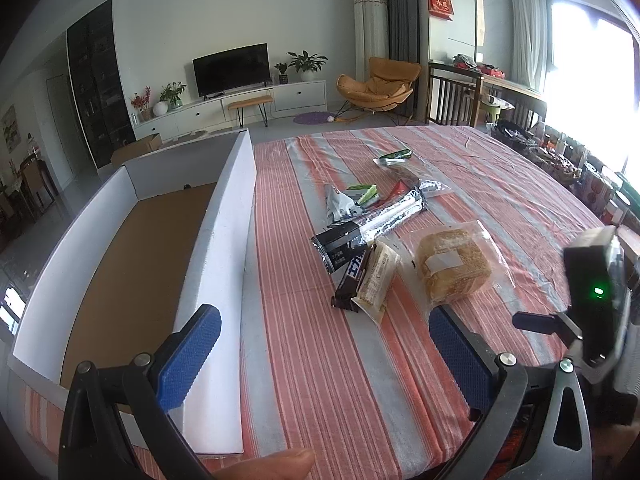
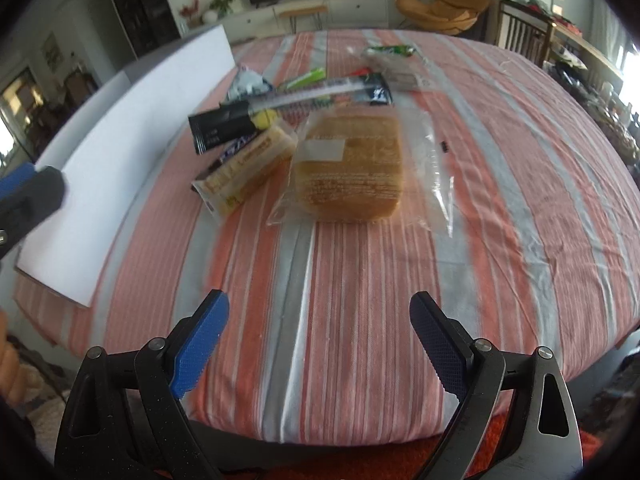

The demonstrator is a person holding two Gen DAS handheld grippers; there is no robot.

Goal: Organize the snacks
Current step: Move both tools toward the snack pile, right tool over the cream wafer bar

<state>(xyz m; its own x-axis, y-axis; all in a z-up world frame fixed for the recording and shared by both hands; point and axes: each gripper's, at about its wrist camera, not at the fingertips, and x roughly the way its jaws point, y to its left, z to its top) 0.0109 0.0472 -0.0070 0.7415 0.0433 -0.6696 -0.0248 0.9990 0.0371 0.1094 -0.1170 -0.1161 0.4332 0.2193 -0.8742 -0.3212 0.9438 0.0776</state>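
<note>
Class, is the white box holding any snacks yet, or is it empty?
Empty as far as visible: the white box shows only bare brown floor; its near corner is hidden.

Blown-out window (image 1: 592, 92) glare at right, blurred right-wrist view, fisheye-bent edges

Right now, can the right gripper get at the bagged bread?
Probably yes. The right gripper is open and faces the bagged bread head-on, with only bare striped tablecloth between them; the wrapped bar lies off to its left.
</note>
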